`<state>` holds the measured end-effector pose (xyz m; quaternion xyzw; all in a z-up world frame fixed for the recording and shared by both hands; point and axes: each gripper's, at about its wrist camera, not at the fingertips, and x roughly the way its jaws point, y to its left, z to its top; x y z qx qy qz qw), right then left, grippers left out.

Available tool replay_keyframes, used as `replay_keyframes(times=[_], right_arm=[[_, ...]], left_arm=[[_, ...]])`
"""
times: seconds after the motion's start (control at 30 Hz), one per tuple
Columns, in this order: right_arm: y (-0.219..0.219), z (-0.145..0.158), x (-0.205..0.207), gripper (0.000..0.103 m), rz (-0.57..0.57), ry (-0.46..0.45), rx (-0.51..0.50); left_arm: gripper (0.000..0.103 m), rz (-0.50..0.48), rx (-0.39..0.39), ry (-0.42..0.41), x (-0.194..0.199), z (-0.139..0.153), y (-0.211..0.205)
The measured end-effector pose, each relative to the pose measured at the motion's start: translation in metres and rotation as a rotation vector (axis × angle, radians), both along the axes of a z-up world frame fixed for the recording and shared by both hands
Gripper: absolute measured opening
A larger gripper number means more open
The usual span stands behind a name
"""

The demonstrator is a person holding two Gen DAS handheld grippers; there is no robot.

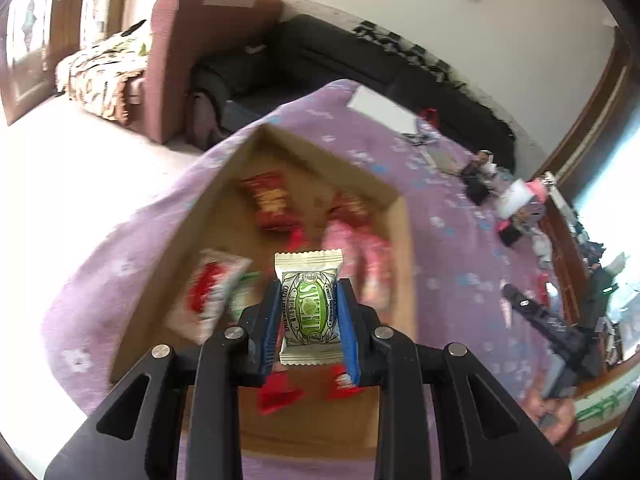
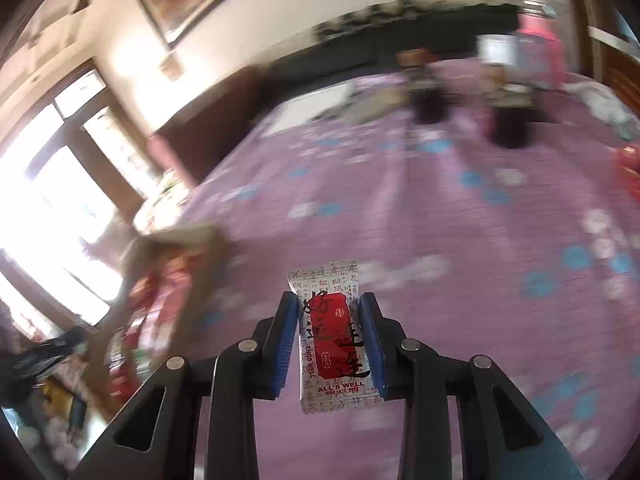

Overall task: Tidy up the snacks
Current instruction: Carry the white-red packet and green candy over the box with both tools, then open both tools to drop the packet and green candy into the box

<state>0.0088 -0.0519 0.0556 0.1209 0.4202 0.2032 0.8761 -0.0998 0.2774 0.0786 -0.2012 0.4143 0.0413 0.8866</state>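
Note:
My left gripper (image 1: 307, 290) is shut on a white snack packet with a green label (image 1: 309, 307) and holds it above an open cardboard box (image 1: 394, 240). The box lies on the purple tablecloth and holds several red, pink and white snack packets (image 1: 272, 204). My right gripper (image 2: 329, 303) is shut on a white packet with a red label (image 2: 331, 340) and holds it above the purple cloth (image 2: 460, 220). The same box (image 2: 176, 272) shows blurred at the left of the right wrist view.
Dark bottles (image 2: 508, 124), a pink container (image 2: 538, 52) and white sheets (image 2: 312, 108) stand at the table's far end. A maroon sofa (image 1: 168, 52) and dark couch (image 1: 320, 52) lie beyond the table. Clutter and the other gripper (image 1: 560, 320) are at the right.

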Motion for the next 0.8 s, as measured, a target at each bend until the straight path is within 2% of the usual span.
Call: replay_keyframes(times=[0.17, 0.3, 0.47, 0.67, 0.73, 0.8], right_arm=[[0.082, 0.012, -0.02, 0.032, 0.169, -0.016, -0.044], [0.139, 0.011, -0.032, 0.032, 0.282, 0.008, -0.058], [0.192, -0.003, -0.036, 0.032, 0.341, 0.04, -0.085], [0.226, -0.023, -0.028, 0.033, 0.377, 0.092, -0.089], [0.232, -0.026, -0.028, 0.035, 0.386, 0.087, -0.1], [0.233, -0.026, -0.03, 0.035, 0.393, 0.071, -0.094]], left_arm=[[0.025, 0.008, -0.004, 0.029, -0.007, -0.02, 0.013], [0.025, 0.007, 0.014, 0.052, -0.011, -0.033, 0.021], [0.025, 0.008, 0.111, 0.076, -0.009, -0.043, 0.016], [0.026, -0.024, 0.091, 0.066, -0.013, -0.047, 0.016], [0.032, -0.022, 0.085, 0.054, -0.015, -0.045, 0.017], [0.047, -0.013, 0.092, 0.036, -0.018, -0.04, 0.018]])
